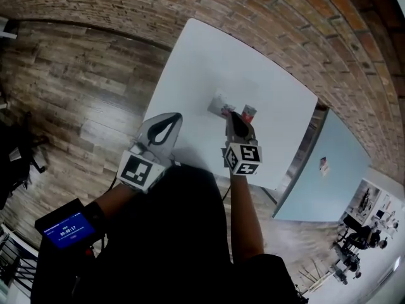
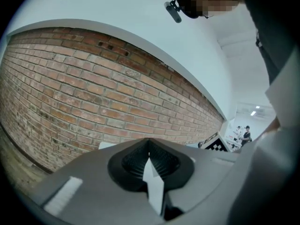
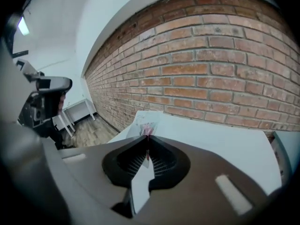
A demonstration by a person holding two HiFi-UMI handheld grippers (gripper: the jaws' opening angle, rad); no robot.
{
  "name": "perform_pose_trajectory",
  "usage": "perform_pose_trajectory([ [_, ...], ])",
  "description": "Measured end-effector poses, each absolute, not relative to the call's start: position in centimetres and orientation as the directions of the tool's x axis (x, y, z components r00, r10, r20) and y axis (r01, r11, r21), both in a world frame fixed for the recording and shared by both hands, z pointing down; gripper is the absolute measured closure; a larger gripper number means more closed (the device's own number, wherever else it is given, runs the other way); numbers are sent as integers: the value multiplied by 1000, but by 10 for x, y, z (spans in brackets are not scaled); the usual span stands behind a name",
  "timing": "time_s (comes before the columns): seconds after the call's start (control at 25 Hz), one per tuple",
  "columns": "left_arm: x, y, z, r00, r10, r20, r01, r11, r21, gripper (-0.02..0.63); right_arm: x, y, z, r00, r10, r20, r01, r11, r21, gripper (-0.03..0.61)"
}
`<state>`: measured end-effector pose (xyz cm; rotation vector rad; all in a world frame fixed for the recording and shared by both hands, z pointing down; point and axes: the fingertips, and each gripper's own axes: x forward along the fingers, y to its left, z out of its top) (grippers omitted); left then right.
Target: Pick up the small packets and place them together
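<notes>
Spanning the middle of the head view, the white bench [image 1: 209,56] stood against a brick wall [image 1: 285,24], with a wood floor [image 1: 76,81] at 9 o'clock of it.

The left gripper [image 1: 172,120] hovered over the near edge of the bench, at 8 o'clock of the packets. Its jaws were fully together with nothing between them.

The right gripper [image 1: 234,116] pointed toward 12 o'clock, near the bench centre. In the right gripper view its jaws stood almost together. They pinched the edge of a printed packet [image 3: 144,123], thin and white with pink marking, that projected past the tips.

In the head view a white packet [image 1: 218,102] showed at 11 o'clock of the right gripper's tips and was probably that same one. A red-ended packet [image 1: 249,111] sat just beside the tips at 1 o'clock. Whether the pinched packet touched the bench could not be told.

The step in hand was judged to be carrying the pinched packet to the red-ended packet. Recommended procedure:
- Hold the pinch steady, because only a narrow edge was held.
- Move slowly toward 1 o'clock, so the limp packet did not swing or slip.
- Lower until the packet lay flat on the bench, touching its neighbour, before parting the jaws.
- Keep the left gripper clear at 8 o'clock.
</notes>
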<state>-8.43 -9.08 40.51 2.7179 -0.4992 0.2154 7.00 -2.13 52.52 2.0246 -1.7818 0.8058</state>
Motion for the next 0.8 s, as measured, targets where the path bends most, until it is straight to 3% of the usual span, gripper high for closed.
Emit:
perform_pose_trajectory([
  [0.28,-46,-50,410,952,-226,207,-289,-884,367,612,88,21,486,22,-861,509,-963,-155,-220,561],
  [0.8,10,-35,416,966,-71,247,-134,-960,247,611,108,23,421,-11,-935,354,-973,-72,-221,561],
])
